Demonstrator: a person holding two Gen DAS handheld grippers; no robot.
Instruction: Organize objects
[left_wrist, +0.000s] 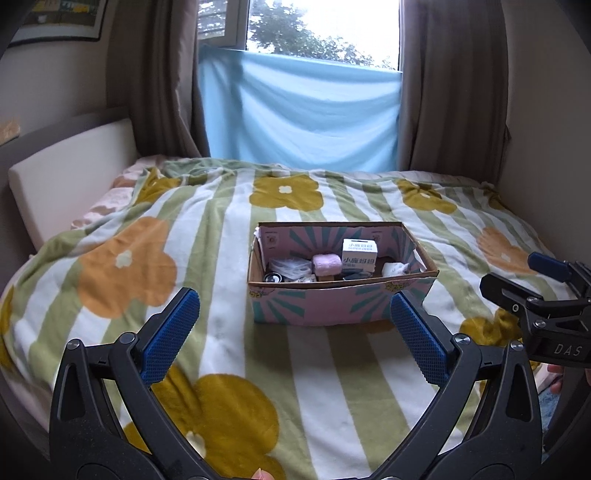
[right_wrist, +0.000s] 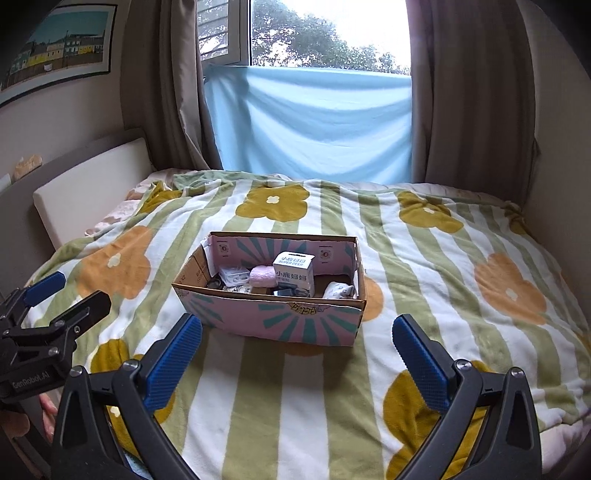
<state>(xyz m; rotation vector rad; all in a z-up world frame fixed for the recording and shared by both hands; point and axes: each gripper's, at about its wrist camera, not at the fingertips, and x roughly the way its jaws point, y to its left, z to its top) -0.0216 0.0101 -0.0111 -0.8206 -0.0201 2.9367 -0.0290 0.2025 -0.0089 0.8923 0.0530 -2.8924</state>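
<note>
A flowered striped blanket (right_wrist: 406, 266) covers the bed below brown curtains (right_wrist: 476, 92), a blue cloth (right_wrist: 314, 122) and a framed picture (right_wrist: 59, 44).

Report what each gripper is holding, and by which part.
Nothing is held: the left gripper and right gripper are both open and empty, short of the cardboard box.

We are in a home bedroom — a bed (left_wrist: 332, 387) under a flowered, striped blanket (right_wrist: 424, 280), brown curtains (right_wrist: 476, 92) flanking a window (right_wrist: 325, 33), a framed picture (right_wrist: 59, 44) on the wall.
</note>
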